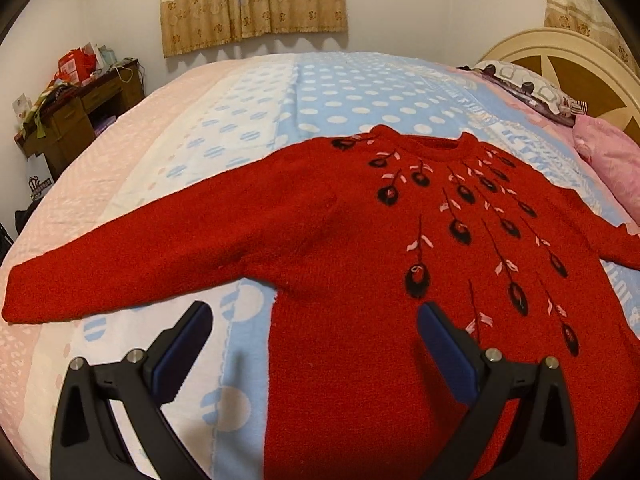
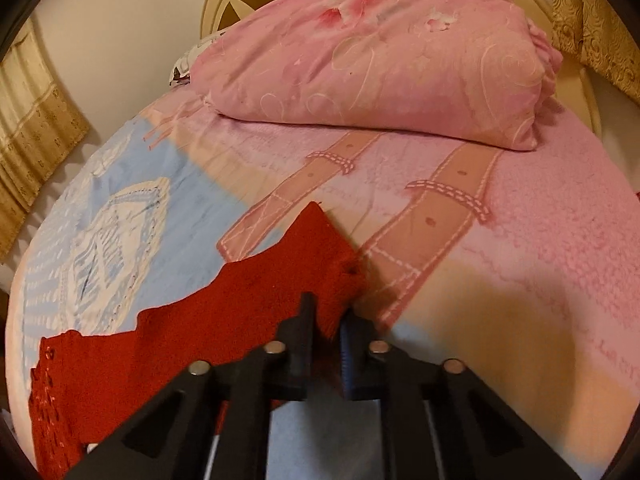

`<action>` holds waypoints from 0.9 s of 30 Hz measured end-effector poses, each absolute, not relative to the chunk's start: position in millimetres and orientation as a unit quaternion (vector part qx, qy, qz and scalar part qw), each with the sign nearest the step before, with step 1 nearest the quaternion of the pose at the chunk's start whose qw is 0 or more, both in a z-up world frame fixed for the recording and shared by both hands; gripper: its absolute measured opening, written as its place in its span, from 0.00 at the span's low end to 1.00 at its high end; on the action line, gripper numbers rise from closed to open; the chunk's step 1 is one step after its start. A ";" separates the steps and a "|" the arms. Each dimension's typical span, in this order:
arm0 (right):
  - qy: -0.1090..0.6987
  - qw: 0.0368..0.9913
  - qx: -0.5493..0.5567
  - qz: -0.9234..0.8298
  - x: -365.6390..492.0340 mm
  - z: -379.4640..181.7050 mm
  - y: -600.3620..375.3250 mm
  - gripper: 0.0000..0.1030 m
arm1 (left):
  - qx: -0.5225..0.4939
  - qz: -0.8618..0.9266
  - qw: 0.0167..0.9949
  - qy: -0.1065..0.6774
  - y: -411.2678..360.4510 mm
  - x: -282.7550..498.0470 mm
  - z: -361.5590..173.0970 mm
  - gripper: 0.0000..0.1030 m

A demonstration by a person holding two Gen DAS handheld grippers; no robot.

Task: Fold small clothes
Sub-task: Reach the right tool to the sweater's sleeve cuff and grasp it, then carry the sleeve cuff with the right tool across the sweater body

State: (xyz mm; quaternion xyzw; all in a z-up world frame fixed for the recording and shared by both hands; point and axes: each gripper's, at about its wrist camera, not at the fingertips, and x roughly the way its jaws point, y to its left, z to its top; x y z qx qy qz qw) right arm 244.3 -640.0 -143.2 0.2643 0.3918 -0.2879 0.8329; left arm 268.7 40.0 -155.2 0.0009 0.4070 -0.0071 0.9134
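Only rightward: right gripper [image 2: 326,312] pinching sweater [image 2: 256,292] cuff.

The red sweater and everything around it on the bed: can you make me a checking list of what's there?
Surface: bed blanket, blue with white dots, pink at the sides.
Job's things: red sweater lying flat, front up, one sleeve stretched out sideways; nothing folded yet.
Clutter: pink pillow and a patterned pillow by the headboard.
Grippers: left gripper open above the sweater's lower edge; right gripper shut on the other sleeve's end.
Cables: nothing seen.
Surroundings: curtains, round headboard, cluttered wooden desk.
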 end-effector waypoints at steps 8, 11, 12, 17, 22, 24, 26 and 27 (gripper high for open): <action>0.365 0.868 0.232 -0.245 256.4 -110.0 -608.1 0.05 | 0.004 -0.019 0.918 0.395 41.8 266.1 -145.5 1.00; 0.358 0.881 0.217 -0.222 266.4 -93.5 -587.7 0.05 | 0.004 -0.021 0.920 0.391 42.5 265.0 -141.7 1.00; 0.357 0.884 0.215 -0.212 270.1 -89.2 -580.6 0.05 | 0.004 -0.022 0.921 0.389 43.0 264.3 -140.3 1.00; 0.352 0.900 0.195 -0.166 288.2 -67.7 -539.3 0.05 | 0.001 -0.024 0.922 0.386 46.6 260.3 -137.3 1.00; 0.346 0.914 0.174 -0.125 299.9 -49.5 -494.0 0.05 | -0.003 -0.025 0.923 0.384 50.5 257.8 -136.9 1.00; 0.346 0.917 0.165 -0.107 307.0 -43.5 -475.7 0.05 | -0.006 -0.025 0.923 0.383 52.6 256.4 -136.5 1.00; 0.347 0.920 0.157 -0.092 311.9 -39.1 -459.1 0.05 | -0.012 -0.026 0.924 0.381 55.2 255.5 -135.7 1.00; 0.347 0.922 0.152 -0.084 314.5 -36.6 -449.9 0.05 | -0.014 -0.026 0.925 0.380 56.3 255.0 -135.2 1.00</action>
